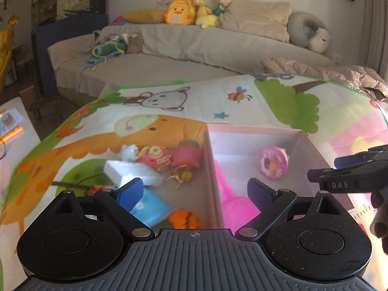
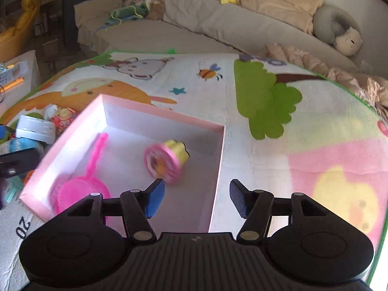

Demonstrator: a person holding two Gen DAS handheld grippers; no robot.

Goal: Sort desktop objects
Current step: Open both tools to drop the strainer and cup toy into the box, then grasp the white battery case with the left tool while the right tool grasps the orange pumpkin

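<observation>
Both grippers are hanging wide open and holding nothing: the right gripper (image 2: pixel 197 198) over the near edge of the box (image 2: pixel 155 114), the left gripper (image 1: pixel 195 191) straddling the box wall. 2 toys, a pink cupcake (image 2: pixel 166 163) and a pink scoop (image 2: pixel 82 189), are lying inside. The pile (image 1: pixel 155 167) is waiting just left of the box; I'd be lowering the left gripper squarely over 1 item, closing gently.

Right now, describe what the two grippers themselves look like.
Both are matte black plastic. The left gripper and the right gripper each have a ribbed base, two round discs, silver pivot pins and blue ribbed finger pads. In the left view, the right one shows white letters, DAS.
</observation>
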